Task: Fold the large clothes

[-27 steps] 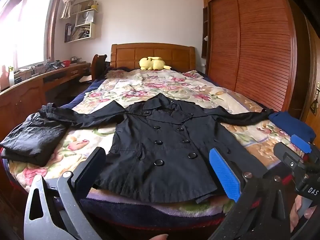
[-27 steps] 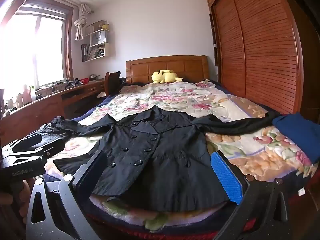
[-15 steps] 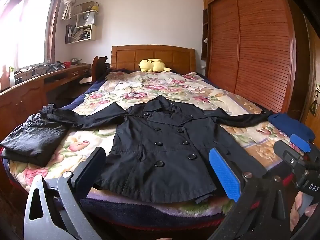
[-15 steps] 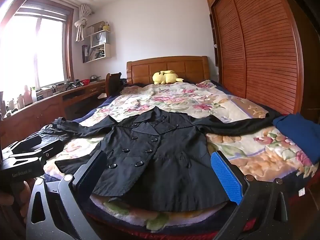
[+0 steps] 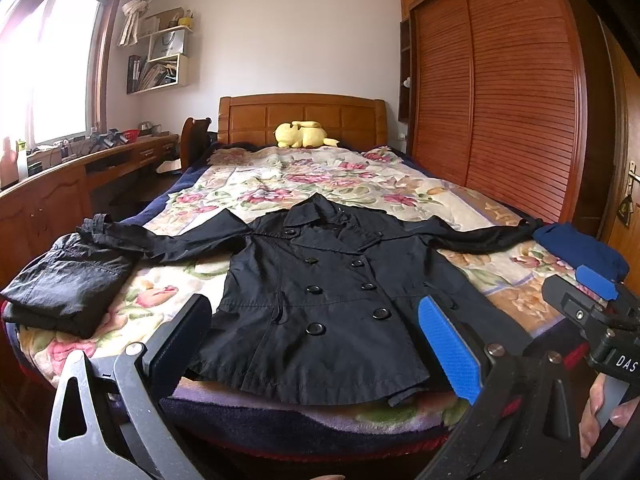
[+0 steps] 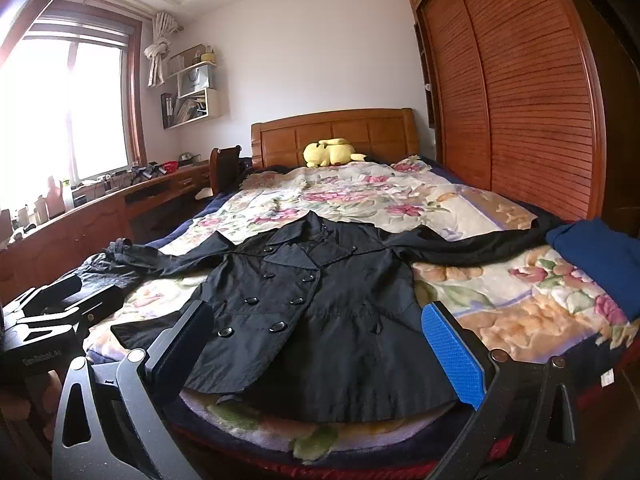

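A black double-breasted coat (image 5: 332, 292) lies flat and face up on the flowered bed, sleeves spread out to both sides, hem toward me; it also shows in the right wrist view (image 6: 320, 308). My left gripper (image 5: 316, 340) is open and empty, held in front of the coat's hem at the foot of the bed. My right gripper (image 6: 320, 340) is open and empty, also just short of the hem. Each gripper shows at the edge of the other's view.
A folded black garment (image 5: 64, 280) lies at the bed's left corner under the coat's sleeve end. A folded blue garment (image 5: 580, 248) lies at the right edge. A yellow plush toy (image 5: 304, 135) sits by the headboard. A wooden desk (image 5: 52, 200) runs along the left; a wardrobe (image 5: 500, 92) stands on the right.
Both views have shifted only slightly, with a small tilt downward. The coat has not moved and both grippers stay open.
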Available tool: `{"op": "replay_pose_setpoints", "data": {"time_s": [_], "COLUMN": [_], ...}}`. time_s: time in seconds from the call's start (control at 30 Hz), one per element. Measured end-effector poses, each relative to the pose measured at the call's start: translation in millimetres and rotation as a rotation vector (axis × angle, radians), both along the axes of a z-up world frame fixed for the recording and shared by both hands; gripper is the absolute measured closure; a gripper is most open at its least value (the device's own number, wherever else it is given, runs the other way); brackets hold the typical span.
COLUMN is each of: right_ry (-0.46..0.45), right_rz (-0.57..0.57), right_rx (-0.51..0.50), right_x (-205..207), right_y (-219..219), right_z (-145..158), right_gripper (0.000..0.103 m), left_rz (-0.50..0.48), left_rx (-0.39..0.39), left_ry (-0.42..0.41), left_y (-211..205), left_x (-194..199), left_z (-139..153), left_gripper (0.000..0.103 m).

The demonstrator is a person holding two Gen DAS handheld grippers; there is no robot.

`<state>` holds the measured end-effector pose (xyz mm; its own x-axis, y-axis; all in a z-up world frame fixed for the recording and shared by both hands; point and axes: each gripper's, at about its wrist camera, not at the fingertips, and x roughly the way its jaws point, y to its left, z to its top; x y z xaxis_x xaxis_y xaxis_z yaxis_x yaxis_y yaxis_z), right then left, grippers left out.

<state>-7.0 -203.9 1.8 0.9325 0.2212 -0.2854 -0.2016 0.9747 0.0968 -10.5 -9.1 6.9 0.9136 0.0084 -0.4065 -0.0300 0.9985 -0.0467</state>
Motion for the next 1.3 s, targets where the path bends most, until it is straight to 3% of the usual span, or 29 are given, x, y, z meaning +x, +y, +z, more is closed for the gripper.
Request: {"op": "replay_pose_setpoints", "data": {"time_s": [1.3], "right_ry": [-0.015], "right_rz": [-0.004], "right_rx": [0.004], "right_x": [-0.6], "right_y": [-0.6], "right_z": [0.7], "right_gripper": [0.000], "left_rz": [0.004], "left_rx": [0.009], "left_ry": [-0.021], "left_y": [0.1], "left_x": [-3.3], "left_z": [0.2], "left_gripper": [0.000]}}
